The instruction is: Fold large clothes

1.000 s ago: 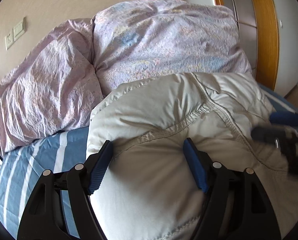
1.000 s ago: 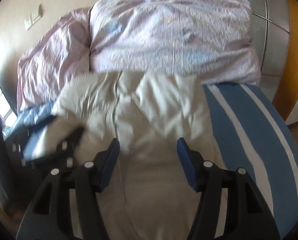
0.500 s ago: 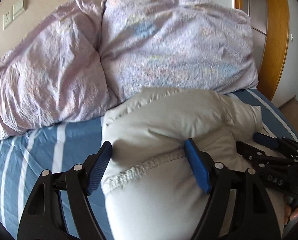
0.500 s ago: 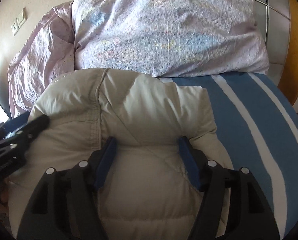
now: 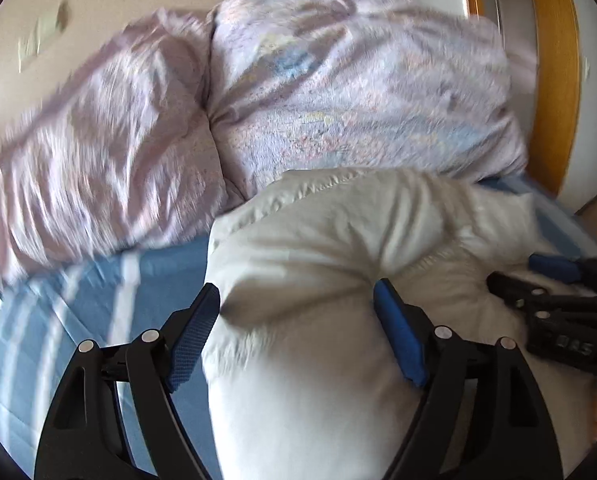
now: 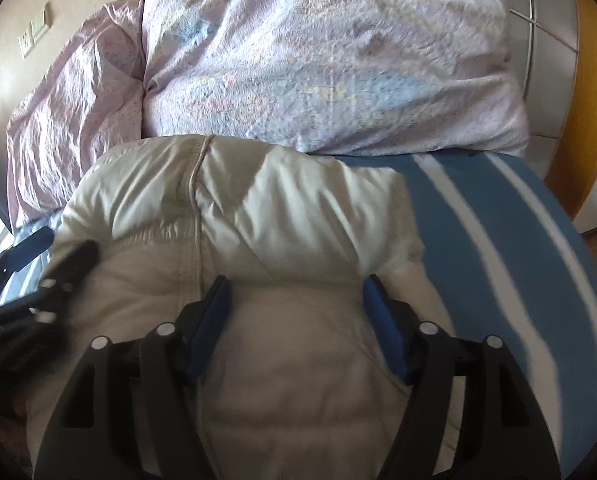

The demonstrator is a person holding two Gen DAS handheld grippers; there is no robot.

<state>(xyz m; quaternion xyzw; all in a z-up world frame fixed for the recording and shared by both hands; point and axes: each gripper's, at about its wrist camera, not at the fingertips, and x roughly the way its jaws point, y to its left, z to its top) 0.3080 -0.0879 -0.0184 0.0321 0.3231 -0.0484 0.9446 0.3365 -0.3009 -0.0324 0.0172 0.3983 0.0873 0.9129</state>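
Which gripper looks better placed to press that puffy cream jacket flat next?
Probably the right gripper: its opening jaws sit centred over the jacket. The left gripper, also opening, straddles the jacket's edge by the striped sheet.

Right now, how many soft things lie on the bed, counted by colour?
Cream white: 1, the padded jacket
Pale purple: 2, the left pillow and the flowered duvet bundle
Total: 3, all on the blue striped sheet
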